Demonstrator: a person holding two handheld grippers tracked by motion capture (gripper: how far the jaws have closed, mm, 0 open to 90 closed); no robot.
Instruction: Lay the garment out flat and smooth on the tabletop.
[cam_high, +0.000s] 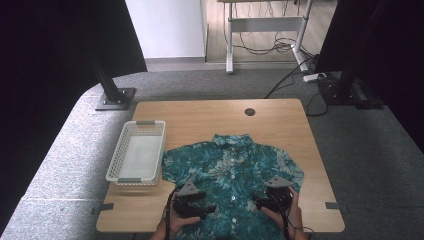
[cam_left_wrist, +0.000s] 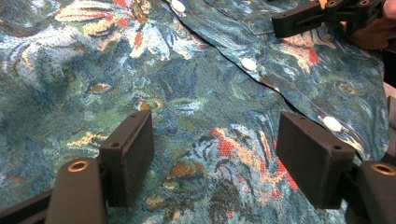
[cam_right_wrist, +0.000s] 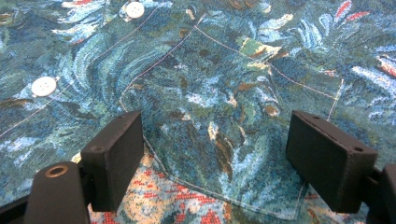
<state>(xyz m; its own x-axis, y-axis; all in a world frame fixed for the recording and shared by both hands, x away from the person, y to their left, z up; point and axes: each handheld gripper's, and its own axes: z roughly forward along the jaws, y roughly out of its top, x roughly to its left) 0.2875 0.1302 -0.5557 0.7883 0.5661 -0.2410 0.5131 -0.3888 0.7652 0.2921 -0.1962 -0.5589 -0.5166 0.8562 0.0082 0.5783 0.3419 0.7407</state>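
Observation:
A teal floral short-sleeved shirt (cam_high: 235, 160) lies flat on the wooden table (cam_high: 200, 117), buttoned, with its collar at the far side. My left gripper (cam_high: 206, 207) hovers over the shirt's lower left front. In the left gripper view it (cam_left_wrist: 217, 135) is open, with patterned cloth under the jaws and the white-button placket (cam_left_wrist: 249, 64) to the right. My right gripper (cam_high: 261, 202) is over the lower right front. In the right gripper view it (cam_right_wrist: 217, 130) is open above the stitched chest pocket (cam_right_wrist: 224, 140). Neither grips the cloth.
An empty white mesh basket (cam_high: 142, 123) stands on the table's left side, just beside the shirt's left sleeve. A round cable hole (cam_high: 250, 111) sits near the far edge. Grey carpet, black stands and a desk frame lie beyond the table.

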